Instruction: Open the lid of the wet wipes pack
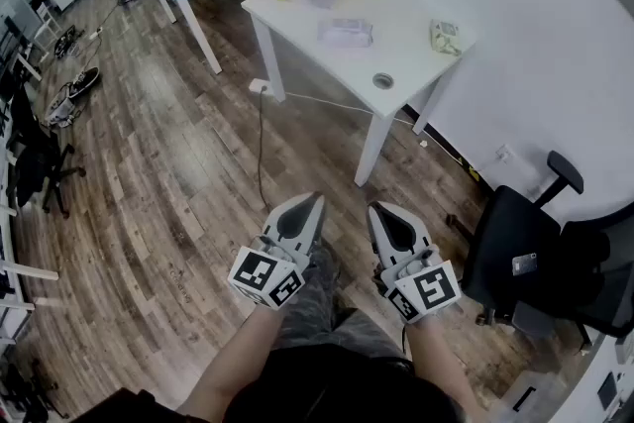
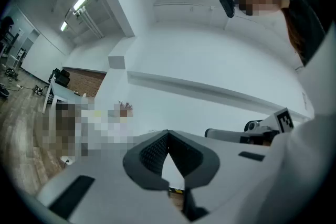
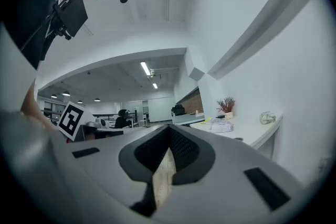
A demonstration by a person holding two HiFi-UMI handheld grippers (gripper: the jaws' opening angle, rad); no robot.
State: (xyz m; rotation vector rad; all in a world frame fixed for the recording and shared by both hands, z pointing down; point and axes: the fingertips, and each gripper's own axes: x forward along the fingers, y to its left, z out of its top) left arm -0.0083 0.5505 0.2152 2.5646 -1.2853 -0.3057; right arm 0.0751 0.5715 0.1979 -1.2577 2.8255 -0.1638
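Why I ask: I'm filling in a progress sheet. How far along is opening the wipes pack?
Done: nothing visible; the wipes pack lies on the white table, its lid too small to judge. In hand: nothing; the left tongs and right tongs are shut, empty, over the floor short of the table. Left: walk up, reach the pack, lift its lid.

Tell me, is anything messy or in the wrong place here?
A cord trails loose across the wooden floor from beside the table, and what look like shoes lie scattered at the left.
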